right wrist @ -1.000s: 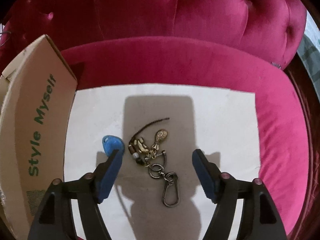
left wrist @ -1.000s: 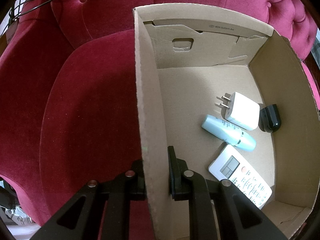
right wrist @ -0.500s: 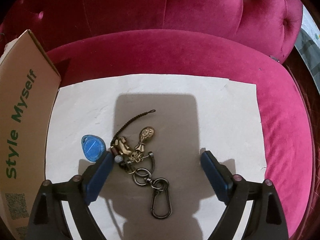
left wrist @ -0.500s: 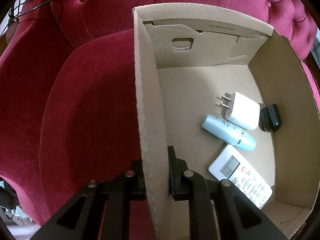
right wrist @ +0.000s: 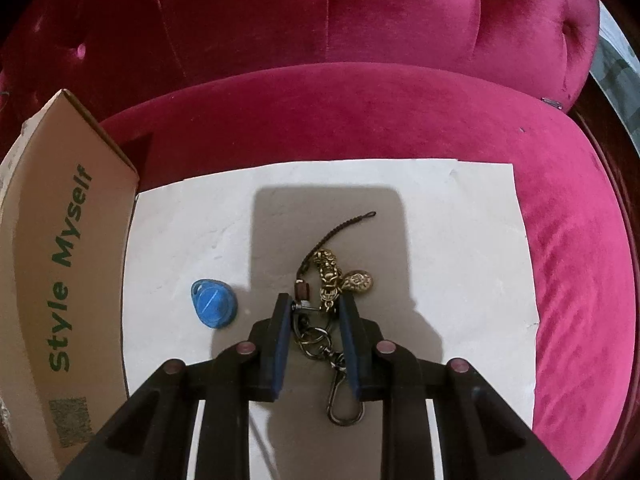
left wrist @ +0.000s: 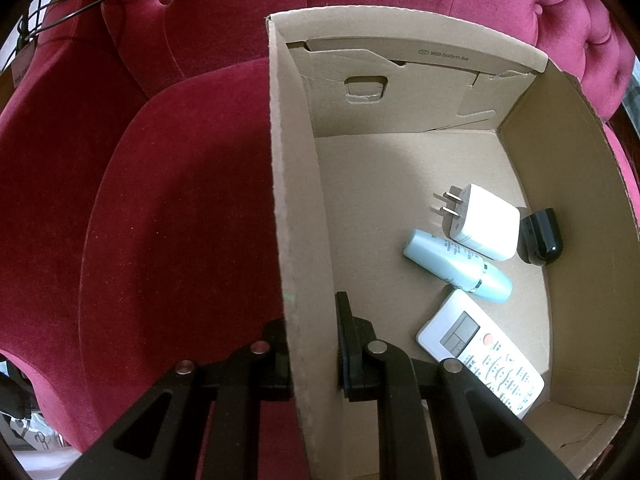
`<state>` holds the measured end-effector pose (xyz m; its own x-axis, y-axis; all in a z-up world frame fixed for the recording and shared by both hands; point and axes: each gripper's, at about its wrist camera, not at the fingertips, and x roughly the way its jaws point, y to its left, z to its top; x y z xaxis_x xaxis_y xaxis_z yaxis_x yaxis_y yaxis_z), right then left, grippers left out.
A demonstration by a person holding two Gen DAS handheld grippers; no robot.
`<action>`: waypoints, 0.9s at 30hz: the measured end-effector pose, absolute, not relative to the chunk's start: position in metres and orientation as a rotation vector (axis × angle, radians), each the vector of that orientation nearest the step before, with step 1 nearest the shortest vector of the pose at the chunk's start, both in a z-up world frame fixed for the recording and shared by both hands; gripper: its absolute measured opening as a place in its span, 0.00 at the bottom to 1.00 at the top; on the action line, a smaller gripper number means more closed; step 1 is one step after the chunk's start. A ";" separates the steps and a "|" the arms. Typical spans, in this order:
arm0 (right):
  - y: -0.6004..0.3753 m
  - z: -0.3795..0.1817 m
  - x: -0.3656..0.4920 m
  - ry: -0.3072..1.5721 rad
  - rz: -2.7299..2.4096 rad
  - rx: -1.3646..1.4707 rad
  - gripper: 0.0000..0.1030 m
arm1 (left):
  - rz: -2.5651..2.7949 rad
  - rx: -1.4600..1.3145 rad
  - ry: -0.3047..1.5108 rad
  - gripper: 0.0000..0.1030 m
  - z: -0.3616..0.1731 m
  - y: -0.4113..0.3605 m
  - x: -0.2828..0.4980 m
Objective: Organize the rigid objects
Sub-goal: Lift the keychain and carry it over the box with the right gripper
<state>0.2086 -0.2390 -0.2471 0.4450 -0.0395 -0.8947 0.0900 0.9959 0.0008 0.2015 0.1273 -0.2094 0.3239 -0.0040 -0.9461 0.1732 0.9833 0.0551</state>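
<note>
- I see a red tufted velvet sofa [left wrist: 168, 208] filling both views, buttons dimpling its backrest
- I see a white paper sheet [right wrist: 460, 240] lying flat on its seat cushion
- I see a thin black cable [left wrist: 68, 8] looped at the sofa's upper left edge

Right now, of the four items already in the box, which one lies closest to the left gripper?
The white remote control: it lies nearest the left gripper, which is clamped on the cardboard box wall. The charger, blue tube and black item lie farther back.
</note>
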 end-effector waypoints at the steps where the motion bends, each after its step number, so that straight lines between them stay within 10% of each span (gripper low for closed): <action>1: -0.239 -0.245 0.207 1.106 -0.082 0.054 0.23 | -0.117 0.155 1.237 0.16 -0.209 0.128 0.202; 27: -0.219 -0.180 0.174 0.976 -0.083 0.030 0.23 | -0.116 0.157 1.237 0.16 -0.210 0.128 0.202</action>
